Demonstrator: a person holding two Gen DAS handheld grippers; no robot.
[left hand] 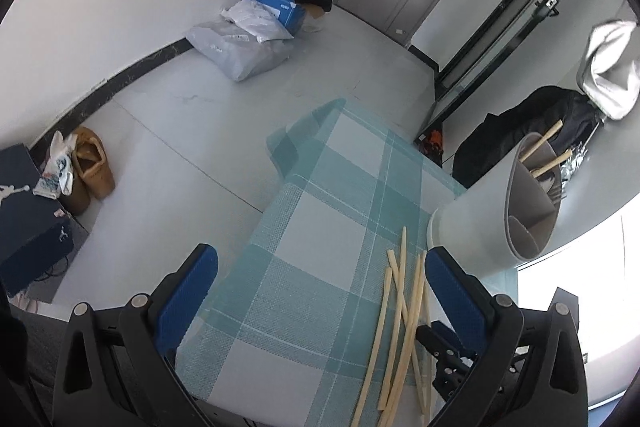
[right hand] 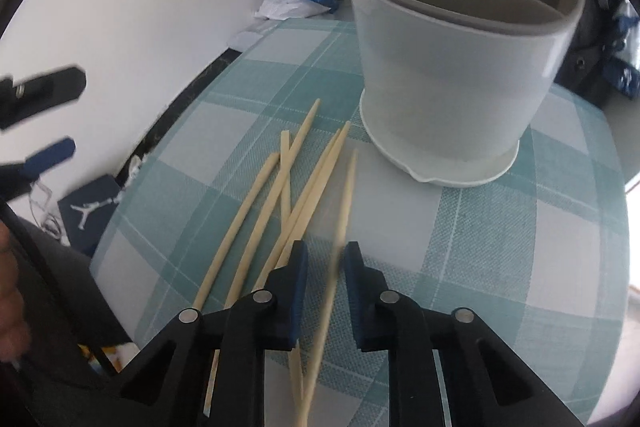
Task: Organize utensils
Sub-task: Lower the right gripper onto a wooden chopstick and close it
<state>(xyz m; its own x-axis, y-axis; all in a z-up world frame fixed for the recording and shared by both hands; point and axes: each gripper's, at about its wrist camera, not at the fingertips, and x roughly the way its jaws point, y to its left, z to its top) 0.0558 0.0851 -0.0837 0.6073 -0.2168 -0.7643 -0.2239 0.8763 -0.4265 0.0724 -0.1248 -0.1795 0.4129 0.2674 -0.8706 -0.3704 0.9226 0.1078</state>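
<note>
1. Chopsticks (right hand: 304,187), pale bamboo, tapered, lay loose in a crossed heap on the teal-and-white checked tablecloth (right hand: 520,247), toward the table's near edge, just beside the holder's base.
2. Holder: round translucent grey plastic utensil caddy (right hand: 452,75) w/ inner dividers, stood upright further back on the cloth. In the left wrist view its far compartment already held a few wooden-handled utensils (left hand: 546,151) and what looked like metal cutlery; the near compartments looked empty.
3. Right gripper (right hand: 325,259), black w/ blue pads: jaws narrowed, one blurred chopstick (right hand: 348,203) between them. Gap was visible on both sides of the stick, so pads weren't pressing yet. Not a grip so far.
4. Left gripper (left hand: 320,275): released, jaws wide, nothing between them. It hung over the table's left edge, its right finger near the heap's tips.
5. Progress, by my read: early-to-mid. Some utensils were sorted; approx. six chopsticks were left on the cloth.
6. Left to do: clamp this stick, lift, drop into a free compartment, repeat for the rest.
</note>
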